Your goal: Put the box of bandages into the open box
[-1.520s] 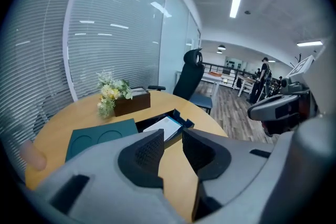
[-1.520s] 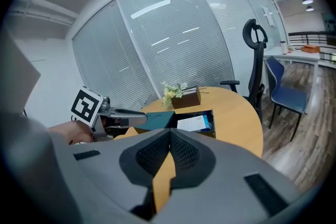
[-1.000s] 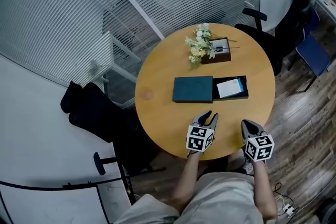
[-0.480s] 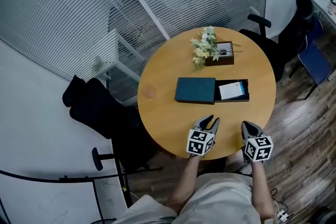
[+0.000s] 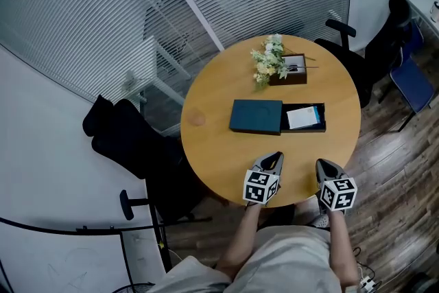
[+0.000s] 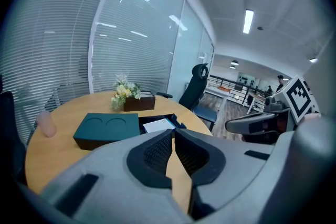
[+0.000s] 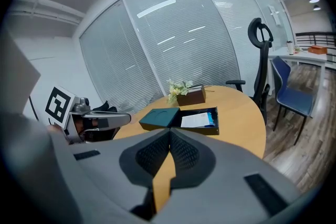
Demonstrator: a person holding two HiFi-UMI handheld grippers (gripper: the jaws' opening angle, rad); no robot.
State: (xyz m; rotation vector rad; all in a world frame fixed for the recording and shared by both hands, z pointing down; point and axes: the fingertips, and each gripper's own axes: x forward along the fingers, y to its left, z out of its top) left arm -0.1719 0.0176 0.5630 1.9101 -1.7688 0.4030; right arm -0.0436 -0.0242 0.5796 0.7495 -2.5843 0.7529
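The white bandage box [image 5: 302, 117] with a blue edge lies inside the open black box [image 5: 317, 127], right of the table's middle. It also shows in the left gripper view [image 6: 159, 125] and the right gripper view [image 7: 198, 120]. Touching the open box's left side is a dark teal lid [image 5: 255, 116] with two round hollows. My left gripper [image 5: 275, 158] hovers over the near table edge, its jaws closing with nothing between them and the tips meeting [image 6: 174, 131]. Right of it, my right gripper [image 5: 321, 164] is shut and empty [image 7: 170, 131]. Both are well short of the boxes.
The round wooden table [image 5: 212, 147] carries a brown box with white-yellow flowers [image 5: 269, 60] at its far side. Black office chairs stand at the left [image 5: 127, 141] and back right [image 5: 363, 44]. Glass walls with blinds run behind the table.
My left gripper's fingers, apart one second ago, have come together. Both grippers stay near the table's front edge; the head view has shifted slightly.
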